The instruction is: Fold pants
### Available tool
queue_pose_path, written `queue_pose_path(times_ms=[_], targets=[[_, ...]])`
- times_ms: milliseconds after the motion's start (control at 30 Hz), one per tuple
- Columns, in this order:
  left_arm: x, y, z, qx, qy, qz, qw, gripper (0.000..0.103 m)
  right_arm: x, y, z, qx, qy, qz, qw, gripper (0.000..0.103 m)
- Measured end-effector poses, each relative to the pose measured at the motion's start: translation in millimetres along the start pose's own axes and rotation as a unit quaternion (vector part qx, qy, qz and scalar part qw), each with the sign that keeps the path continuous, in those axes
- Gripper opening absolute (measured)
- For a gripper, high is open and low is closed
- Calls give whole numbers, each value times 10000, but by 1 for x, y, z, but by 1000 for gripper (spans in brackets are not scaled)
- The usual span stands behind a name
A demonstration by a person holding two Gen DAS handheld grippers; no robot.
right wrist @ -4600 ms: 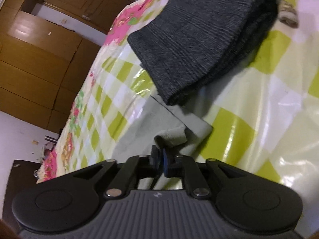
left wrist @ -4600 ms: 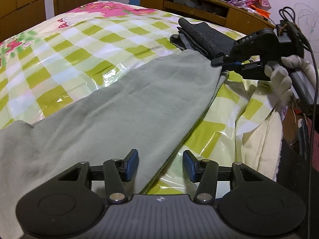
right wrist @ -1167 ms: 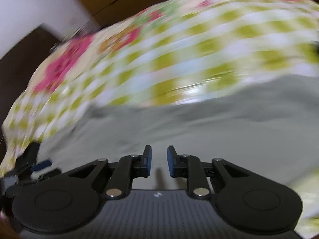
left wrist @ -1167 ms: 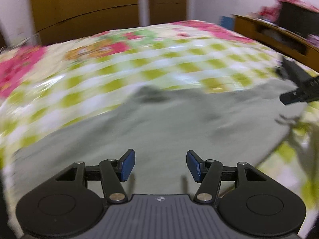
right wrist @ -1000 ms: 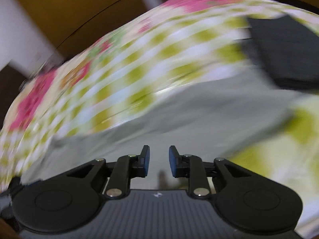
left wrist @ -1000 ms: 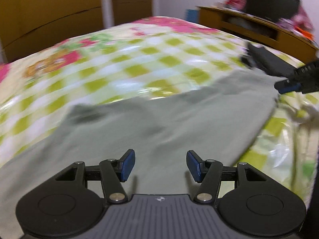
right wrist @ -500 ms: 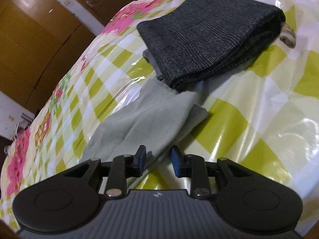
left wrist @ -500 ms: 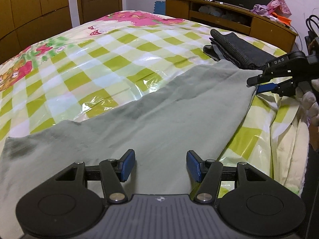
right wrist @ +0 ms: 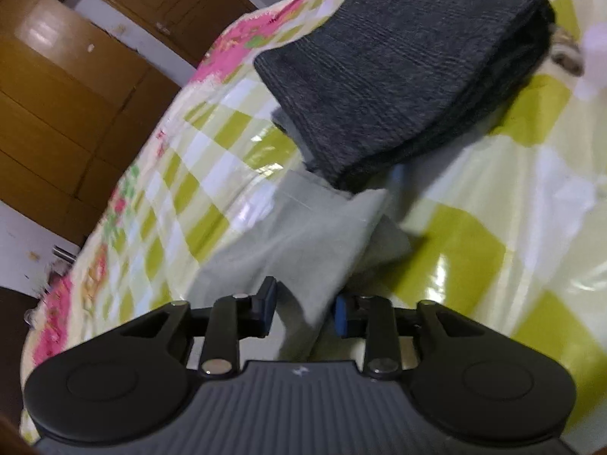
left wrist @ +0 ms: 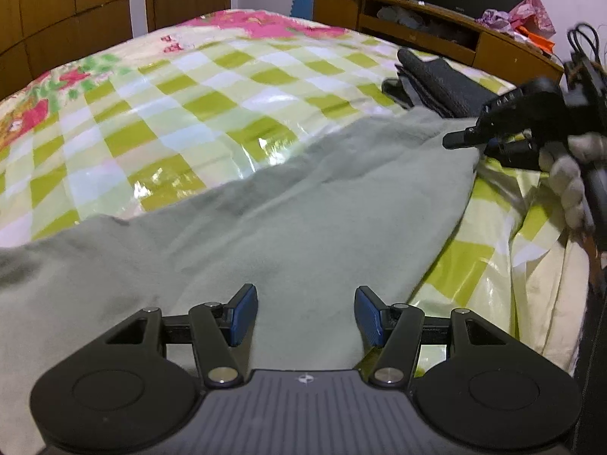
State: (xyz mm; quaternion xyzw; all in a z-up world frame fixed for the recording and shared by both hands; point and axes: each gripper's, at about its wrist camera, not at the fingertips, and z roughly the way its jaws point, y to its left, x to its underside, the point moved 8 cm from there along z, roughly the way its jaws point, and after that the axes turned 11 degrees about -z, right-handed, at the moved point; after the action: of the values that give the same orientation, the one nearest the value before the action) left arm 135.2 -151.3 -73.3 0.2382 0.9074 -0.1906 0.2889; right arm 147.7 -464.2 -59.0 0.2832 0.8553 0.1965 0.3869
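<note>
Grey-green pants [left wrist: 288, 223] lie stretched out flat along the near edge of a bed with a green-checked cover [left wrist: 197, 87]. My left gripper [left wrist: 305, 314] is open and empty, low over the pants' near part. My right gripper [right wrist: 303, 309] is open, with the pants' far end [right wrist: 303, 235] lying between its fingers; the fabric is not pinched. In the left wrist view the right gripper [left wrist: 481, 138] sits at the pants' far end, held by a gloved hand.
A folded dark grey garment [right wrist: 398, 83] lies on the bed just beyond the pants' end, also seen in the left wrist view [left wrist: 436, 79]. The bed edge drops off at right [left wrist: 542, 265]. A wooden TV cabinet [left wrist: 417, 22] and wardrobes [left wrist: 64, 19] stand behind.
Both grippers swung back from the far side of the bed to the pants. The right gripper, shut on the pants' end 4.6 s ago, is now open over that end.
</note>
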Motion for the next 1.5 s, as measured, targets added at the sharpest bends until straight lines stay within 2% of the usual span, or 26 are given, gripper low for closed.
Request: queue_pose_path(times_ms=[33, 167, 300, 433, 533, 667, 800, 900, 967, 1033, 1067, 1200, 1267, 1333, 1500], targets=[[1, 0, 1, -11, 9, 29, 10000, 69, 0, 2, 2, -28, 42, 54, 10000, 5], [3, 7, -5, 30, -31, -49, 10000, 69, -2, 26, -12, -129, -162, -395, 9990, 4], [6, 24, -24, -59, -162, -106, 9998, 69, -10, 57, -29, -417, -392, -651, 9962, 4], [16, 64, -55, -374, -349, -295, 9983, 69, -8, 115, -30, -722, -412, -1269, 9884, 4], [28, 104, -84, -723, -503, -549, 9946, 69, 5, 175, -24, -1061, -318, -1880, 9759, 4], [54, 167, -124, -1251, -646, -996, 9850, 69, 42, 267, -9, -1501, -94, -2899, 9452, 4], [85, 223, -159, -1704, -818, -1525, 9701, 69, 104, 356, 10, -1970, 216, -3887, 8998, 4], [110, 254, -177, -1836, -895, -1946, 9594, 69, 169, 414, 27, -2339, 602, -4548, 8572, 4], [126, 264, -182, -1853, -914, -2148, 9546, 69, 222, 443, 39, -2532, 881, -5004, 8232, 4], [140, 272, -186, -1827, -927, -2297, 9515, 69, 270, 458, 52, -2507, 1028, -5505, 7897, 4], [145, 273, -187, -1788, -960, -2348, 9506, 69, 290, 461, 60, -2467, 1126, -5668, 7779, 4], [148, 277, -186, -1609, -1144, -2467, 9488, 70, 334, 458, 74, -2250, 1481, -5933, 7586, 5], [148, 279, -187, -1504, -1231, -2501, 9485, 70, 335, 457, 76, -2149, 1427, -6120, 7476, 5], [147, 282, -186, -1431, -1300, -2526, 9481, 70, 336, 457, 78, -2104, 1441, -6201, 7419, 9], [151, 281, -193, -1332, -1432, -2581, 9461, 70, 329, 464, 84, -2008, 1513, -5963, 7623, 12]])
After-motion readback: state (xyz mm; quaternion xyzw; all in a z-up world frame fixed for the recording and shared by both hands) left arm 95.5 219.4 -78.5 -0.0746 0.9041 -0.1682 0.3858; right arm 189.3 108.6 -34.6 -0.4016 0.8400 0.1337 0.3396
